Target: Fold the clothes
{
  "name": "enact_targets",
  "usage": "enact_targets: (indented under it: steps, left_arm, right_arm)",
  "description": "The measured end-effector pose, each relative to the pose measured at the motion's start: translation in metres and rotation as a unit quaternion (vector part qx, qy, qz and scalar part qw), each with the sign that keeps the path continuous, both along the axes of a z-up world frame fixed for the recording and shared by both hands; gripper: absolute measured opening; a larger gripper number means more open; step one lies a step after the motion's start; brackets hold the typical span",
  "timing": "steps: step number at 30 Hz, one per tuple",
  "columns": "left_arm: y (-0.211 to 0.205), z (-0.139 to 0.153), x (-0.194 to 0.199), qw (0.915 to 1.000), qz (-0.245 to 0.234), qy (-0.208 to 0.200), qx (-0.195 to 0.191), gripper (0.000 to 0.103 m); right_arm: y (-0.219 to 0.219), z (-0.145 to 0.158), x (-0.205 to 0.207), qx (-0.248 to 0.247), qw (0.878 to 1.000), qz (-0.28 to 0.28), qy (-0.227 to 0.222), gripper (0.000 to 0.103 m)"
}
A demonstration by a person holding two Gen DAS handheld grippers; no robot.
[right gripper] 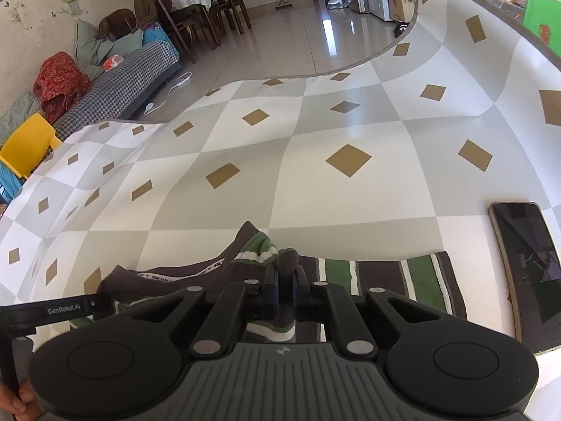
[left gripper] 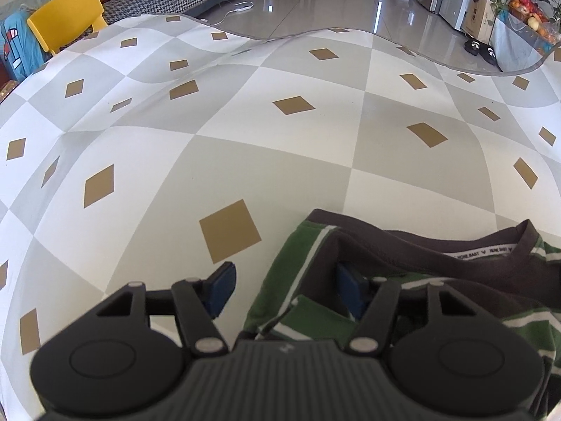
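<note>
A green, white and dark brown striped shirt [left gripper: 403, 273] lies at the near edge of a checkered mat [left gripper: 245, 122] patterned with grey and white squares and tan diamonds. Its brown collar, with a printed tape inside, faces the far side.

The left gripper [left gripper: 285, 289] sits low at the shirt's left end with its blue-padded fingers [left gripper: 221, 287] spread wide. One pad is over bare mat just left of the fabric; the other rests in the brown folds by the shoulder. Nothing is pinched between them.

The right gripper [right gripper: 284, 287] has its fingers drawn nearly together, clamping a bunched ridge of the shirt's brown and green cloth that pokes up between the pads. To its right the striped body of the shirt lies flat on the mat.

A dark phone [right gripper: 526, 273] lies face up on the mat at the near right, just beside the shirt's edge.

The only container I can make out is a cardboard box [left gripper: 478, 17] on the tiled floor at the far right, by leafy plants; what it holds I cannot tell. A yellow chair [left gripper: 66, 17] stands at the far left beside a houndstooth-covered sofa [right gripper: 119, 84].
</note>
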State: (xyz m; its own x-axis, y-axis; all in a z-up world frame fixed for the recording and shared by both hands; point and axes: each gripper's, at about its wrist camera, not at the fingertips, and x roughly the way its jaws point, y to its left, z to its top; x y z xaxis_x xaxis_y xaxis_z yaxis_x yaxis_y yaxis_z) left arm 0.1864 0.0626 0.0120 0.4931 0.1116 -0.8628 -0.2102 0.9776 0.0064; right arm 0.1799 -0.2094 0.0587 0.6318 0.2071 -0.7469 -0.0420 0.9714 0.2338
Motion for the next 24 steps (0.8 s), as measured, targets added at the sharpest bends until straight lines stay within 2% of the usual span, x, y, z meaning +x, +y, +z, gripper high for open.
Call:
enact_targets:
  steps: [9, 13, 15, 21, 24]
  left_arm:
    - [0.008, 0.002, 0.002, 0.9997, 0.022, -0.006, 0.004, 0.06]
    - [0.008, 0.005, 0.001, 0.9998, 0.02, -0.009, -0.004, 0.063]
    - [0.007, 0.005, 0.0, 0.9998, 0.015, -0.008, -0.01, 0.066]
    - [0.0, 0.007, -0.005, 0.9996, -0.001, -0.01, -0.026, 0.08]
    - [-0.004, 0.006, -0.009, 0.9993, -0.006, -0.002, -0.036, 0.087]
  right_arm:
    - [-0.02, 0.023, 0.006, -0.004, 0.997, -0.053, -0.054, 0.008]
    - [-0.026, 0.021, 0.007, -0.006, 0.996, -0.073, -0.044, 0.01]
    - [-0.029, 0.02, 0.008, -0.007, 0.996, -0.083, -0.04, 0.011]
    - [-0.035, 0.023, 0.005, -0.014, 0.994, -0.1, -0.041, 0.026]
    - [-0.037, 0.023, 0.002, -0.013, 0.994, -0.099, -0.037, 0.028]
